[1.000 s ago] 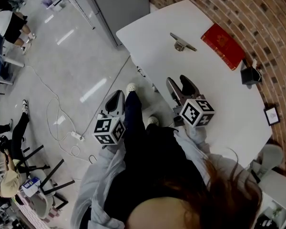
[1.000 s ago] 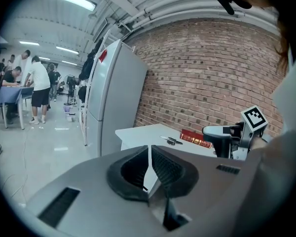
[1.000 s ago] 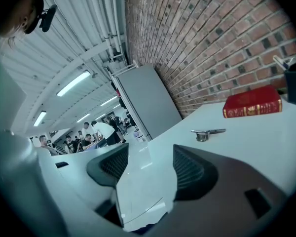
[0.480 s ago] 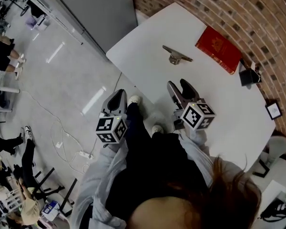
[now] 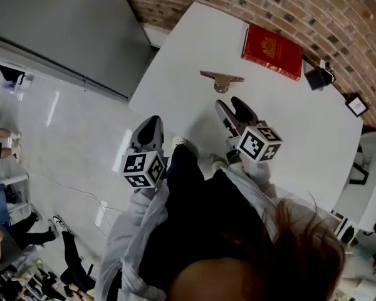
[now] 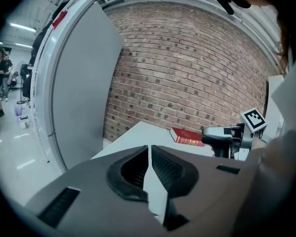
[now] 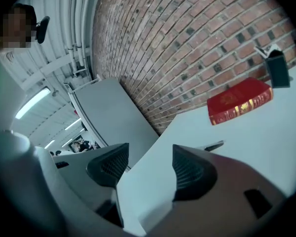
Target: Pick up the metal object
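Probably stiff, slick metal object (image 5: 221,79) wants a pinch at its raised stem; right hand-held gripper (image 5: 232,107) spread, empty; left hand-held gripper (image 5: 151,123) pressed together.

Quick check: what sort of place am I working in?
Probably an open office or lab workspace: a white table by a brick wall, a red book on it, polished floor alongside.

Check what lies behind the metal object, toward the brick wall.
A red book lies flat on the white table behind the metal object, apart from it, with the brick wall beyond. Whatever is under the book is covered.
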A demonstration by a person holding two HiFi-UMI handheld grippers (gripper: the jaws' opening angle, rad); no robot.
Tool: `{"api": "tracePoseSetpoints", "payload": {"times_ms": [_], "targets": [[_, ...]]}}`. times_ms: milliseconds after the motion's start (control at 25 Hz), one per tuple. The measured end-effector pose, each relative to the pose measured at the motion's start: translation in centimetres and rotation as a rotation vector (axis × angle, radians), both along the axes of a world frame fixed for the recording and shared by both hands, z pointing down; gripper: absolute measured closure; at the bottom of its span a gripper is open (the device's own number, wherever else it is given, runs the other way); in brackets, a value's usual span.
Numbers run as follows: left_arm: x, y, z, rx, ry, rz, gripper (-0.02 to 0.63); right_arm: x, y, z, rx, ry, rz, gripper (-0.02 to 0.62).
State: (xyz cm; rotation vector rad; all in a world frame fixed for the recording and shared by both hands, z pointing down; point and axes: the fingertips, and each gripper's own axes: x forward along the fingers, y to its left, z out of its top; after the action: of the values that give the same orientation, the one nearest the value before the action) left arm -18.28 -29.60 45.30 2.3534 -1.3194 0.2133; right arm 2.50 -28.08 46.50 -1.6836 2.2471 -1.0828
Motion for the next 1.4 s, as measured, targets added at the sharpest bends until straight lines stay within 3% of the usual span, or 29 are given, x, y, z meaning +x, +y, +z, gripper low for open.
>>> {"api": "tracePoseSetpoints", "payload": {"times_ms": [600,880,1200,1400], "targets": [[0.5,-8.5,1.8,-0.025,0.031,0.296,0.572,0.7,-2.9,1.5,-0.045,-0.138,0.35,0.322],[2.2,-10.8,3.3,-0.021,0.02,0.393,0.572,2.0,-2.8,3.7,-0.088,-0.395,0.474,0.33],[4.4,-11.8,4.4,-0.028,0.004,0.39,0.572,4.1,-4.2,8.2,-0.159,-0.738,0.575,0.331],[5.3,-12.1,5.2,-0.052,0.009,0.354,0.572,4.7,-5.6,10.7,-0.22,-0.796,0.567,0.37]]}}
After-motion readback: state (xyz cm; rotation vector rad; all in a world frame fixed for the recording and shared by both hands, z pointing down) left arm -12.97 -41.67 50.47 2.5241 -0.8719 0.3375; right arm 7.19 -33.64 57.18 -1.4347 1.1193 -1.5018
